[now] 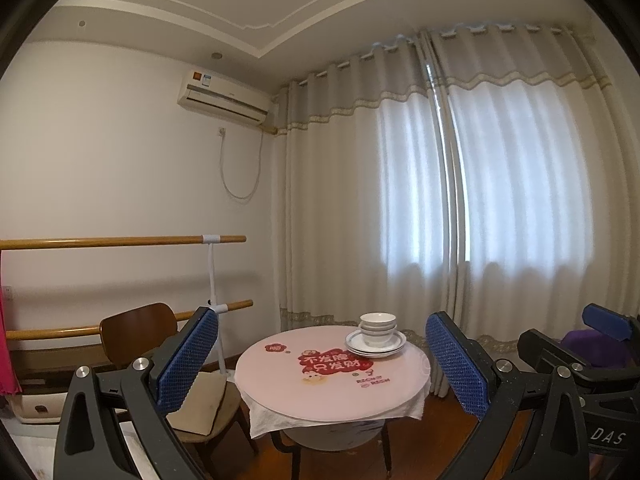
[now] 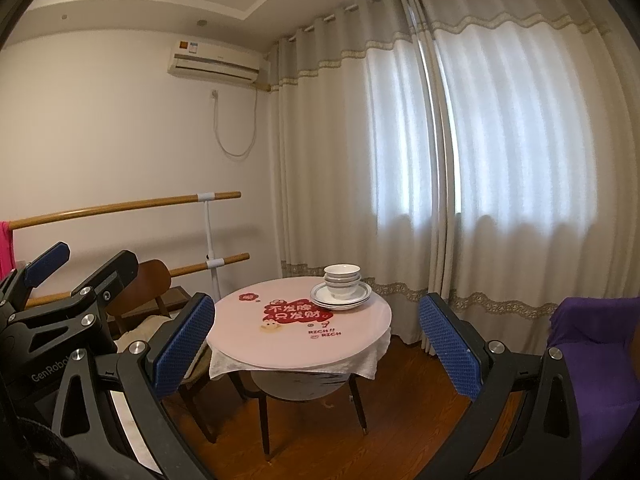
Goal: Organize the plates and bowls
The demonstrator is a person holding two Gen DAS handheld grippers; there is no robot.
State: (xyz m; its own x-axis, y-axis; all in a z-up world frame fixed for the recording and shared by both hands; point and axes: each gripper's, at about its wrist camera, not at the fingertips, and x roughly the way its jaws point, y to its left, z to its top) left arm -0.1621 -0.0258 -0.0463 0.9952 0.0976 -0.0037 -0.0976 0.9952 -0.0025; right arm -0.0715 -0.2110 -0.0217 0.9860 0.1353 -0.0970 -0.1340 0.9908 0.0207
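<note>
White bowls (image 1: pixel 377 327) (image 2: pixel 342 279) sit nested on a stack of white plates (image 1: pixel 375 345) (image 2: pixel 341 299) at the far right part of a round pink table (image 1: pixel 312 392) (image 2: pixel 280 344). My left gripper (image 1: pixel 322 356) is open and empty, held well back from the table. My right gripper (image 2: pixel 318 344) is also open and empty, equally far back. The left gripper (image 2: pixel 46 264) shows at the left edge of the right wrist view. In the left wrist view the right gripper (image 1: pixel 592 330) shows at the right edge.
A wooden chair (image 1: pixel 138 330) (image 2: pixel 154 280) with a cushion stands left of the table. Two wooden bars (image 1: pixel 120 241) (image 2: pixel 120 205) run along the left wall. Curtains (image 1: pixel 440 200) (image 2: pixel 460 160) hang behind. A purple-covered seat (image 2: pixel 592 360) is at the right. The floor (image 2: pixel 400 420) is wood.
</note>
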